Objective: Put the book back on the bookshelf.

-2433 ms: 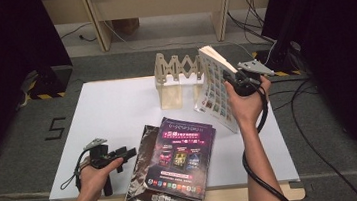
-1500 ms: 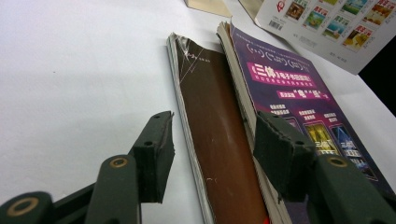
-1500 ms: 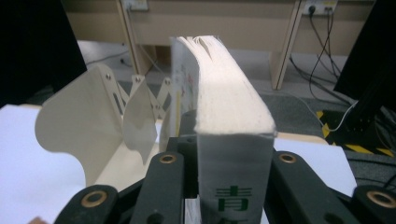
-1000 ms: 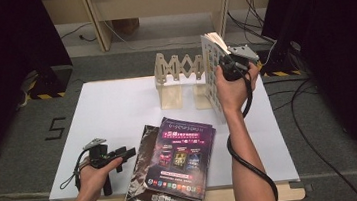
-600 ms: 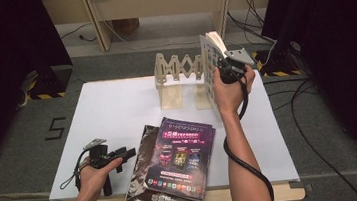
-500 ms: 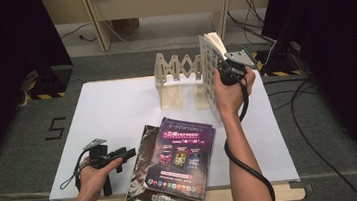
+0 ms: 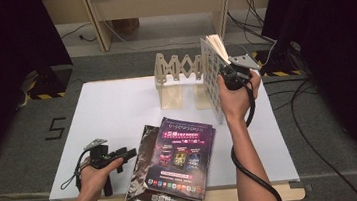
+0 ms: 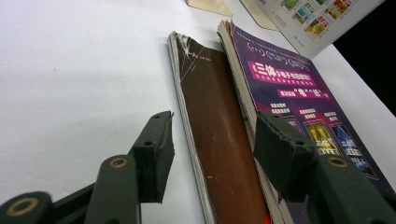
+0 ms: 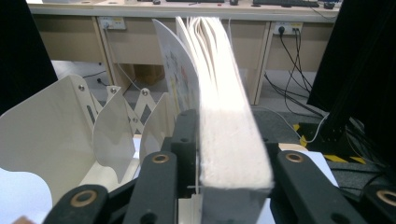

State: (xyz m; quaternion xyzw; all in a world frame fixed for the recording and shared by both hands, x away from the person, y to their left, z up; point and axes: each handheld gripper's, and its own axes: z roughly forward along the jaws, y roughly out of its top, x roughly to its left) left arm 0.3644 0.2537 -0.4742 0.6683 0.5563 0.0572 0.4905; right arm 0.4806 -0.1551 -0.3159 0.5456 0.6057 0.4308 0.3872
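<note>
A thick white book (image 7: 212, 74) with a picture-grid cover stands upright at the right end of the cream accordion rack (image 7: 176, 75). My right gripper (image 7: 231, 75) straddles its edge from the right. In the right gripper view the book (image 9: 229, 116) fills the gap between the jaws, which have just been opening. The pads no longer squeeze it. My left gripper (image 7: 124, 154) rests low on the table, open. Its jaws sit either side of the spine of a brown magazine (image 8: 219, 126). A purple magazine (image 8: 289, 88) lies on top of the brown one.
The two magazines (image 7: 182, 155) lie stacked near the front edge of the white tabletop (image 7: 116, 102). The rack's fan-shaped dividers (image 9: 51, 130) stand left of the book. Cables trail on the floor at the right, and desk legs stand behind.
The right hand carried the tilted book back and stood it upright at the rack's right end. The left hand and gripper stayed where they were.
</note>
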